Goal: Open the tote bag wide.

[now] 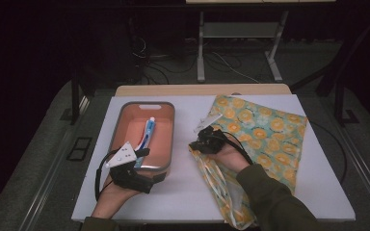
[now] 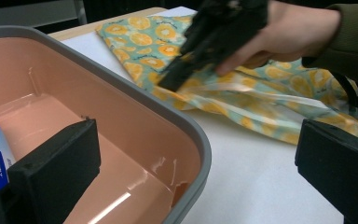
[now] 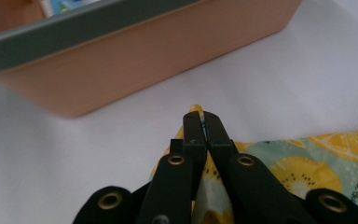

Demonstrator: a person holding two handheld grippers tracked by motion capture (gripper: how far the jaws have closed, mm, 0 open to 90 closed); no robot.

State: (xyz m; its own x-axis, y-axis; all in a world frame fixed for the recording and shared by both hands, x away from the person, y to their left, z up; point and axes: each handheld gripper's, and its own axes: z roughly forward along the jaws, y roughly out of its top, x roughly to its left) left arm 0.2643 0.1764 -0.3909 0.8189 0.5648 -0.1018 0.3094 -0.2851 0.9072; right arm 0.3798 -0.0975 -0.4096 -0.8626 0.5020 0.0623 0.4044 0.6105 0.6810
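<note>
Your right claw (image 3: 200, 122) is pinched shut on the bag's (image 1: 265, 134) corner at frame centre; lift gently, keep it taut; left claw (image 2: 191, 172) gapes wide beside the bin (image 2: 186, 135), holding nothing.

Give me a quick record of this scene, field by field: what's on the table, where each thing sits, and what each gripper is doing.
surface: white table top
tub: pink plastic tub with a grey rim, on the table's left part
tub contents: blue and white tube lying inside
bag: teal fabric bag printed with yellow fruit slices, lying flat to the right of the tub
left gripper: jaws open, at the tub's near right corner, holding nothing
right gripper: jaws shut, pinching the bag's edge
</note>
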